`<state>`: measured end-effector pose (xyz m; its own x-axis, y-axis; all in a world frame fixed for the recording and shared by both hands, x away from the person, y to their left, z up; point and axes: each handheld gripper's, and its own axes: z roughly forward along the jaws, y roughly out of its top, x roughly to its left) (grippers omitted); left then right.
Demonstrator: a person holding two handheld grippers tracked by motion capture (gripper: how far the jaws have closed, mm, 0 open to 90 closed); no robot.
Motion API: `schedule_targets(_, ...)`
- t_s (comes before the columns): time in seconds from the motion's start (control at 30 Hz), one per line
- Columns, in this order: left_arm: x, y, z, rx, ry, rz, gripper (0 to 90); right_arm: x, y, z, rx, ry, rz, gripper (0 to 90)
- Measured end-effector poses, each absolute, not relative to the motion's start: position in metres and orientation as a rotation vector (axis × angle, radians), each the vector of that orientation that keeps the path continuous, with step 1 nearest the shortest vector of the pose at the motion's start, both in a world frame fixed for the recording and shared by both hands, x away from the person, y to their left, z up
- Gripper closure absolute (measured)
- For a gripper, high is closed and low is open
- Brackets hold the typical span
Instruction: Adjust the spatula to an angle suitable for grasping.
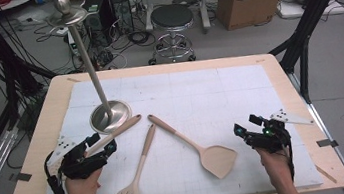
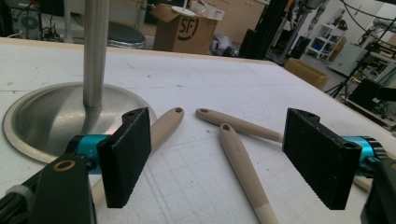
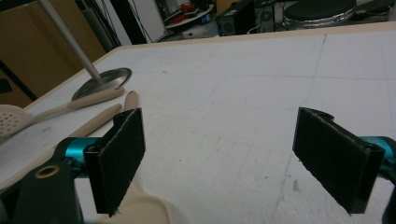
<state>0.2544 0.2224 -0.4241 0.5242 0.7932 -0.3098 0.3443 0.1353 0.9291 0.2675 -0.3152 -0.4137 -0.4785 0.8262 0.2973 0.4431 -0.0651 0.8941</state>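
1. High view: three wooden utensils lie on the white mat (image 1: 240, 93) in front of the metal stand (image 1: 110, 116). The left gripper (image 1: 97, 146) sits over the nearest one, a wooden utensil (image 1: 114, 133) whose handle end points up and right, just beside the base of the stand. Its long axis runs diagonal, from near-left to far-right, and its lower part is hidden under the gripper, so I cannot tell what head it has. The left hand is clearly the nearer one to it. The slotted turner (image 1: 135, 181) and the solid spatula (image 1: 202, 148) lie between the two hands. The right gripper (image 1: 246, 128) rests well apart at the right, with nothing between its jaws.

2. Left gripper view: the jaws stand wide open and hold nothing. The near utensil's handle (image 2: 166, 126) passes behind the left pad (image 2: 126, 156), more to that side than in the middle of the gap. The slotted turner's handle (image 2: 240, 163) lies in the middle of the gap, pointing away from the camera. I judge that the gripper must shift to centre the chosen handle before closing.

3. Right gripper view: the jaws are also wide open and empty, above bare mat. The spatula's blade (image 3: 147, 210) is at the bottom edge beside the left pad (image 3: 116, 156), and two handles point towards the stand's base (image 3: 102, 81) far off.
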Motion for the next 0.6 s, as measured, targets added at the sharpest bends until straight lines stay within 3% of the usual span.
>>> schedule_targets(0.37,0.260,0.226,-0.426,1.469,1.092,0.386,25.9,0.268,-0.312,-0.415,1.350,1.893,1.559,16.2)
schedule_targets(0.5,0.264,0.233,-0.425,1.448,1.122,0.386,37.0,0.268,-0.313,-0.415,1.357,1.890,1.562,16.2)
schedule_targets(0.6,0.273,0.240,-0.430,1.444,1.181,0.332,38.3,0.268,-0.314,-0.415,1.343,1.889,1.577,16.2)
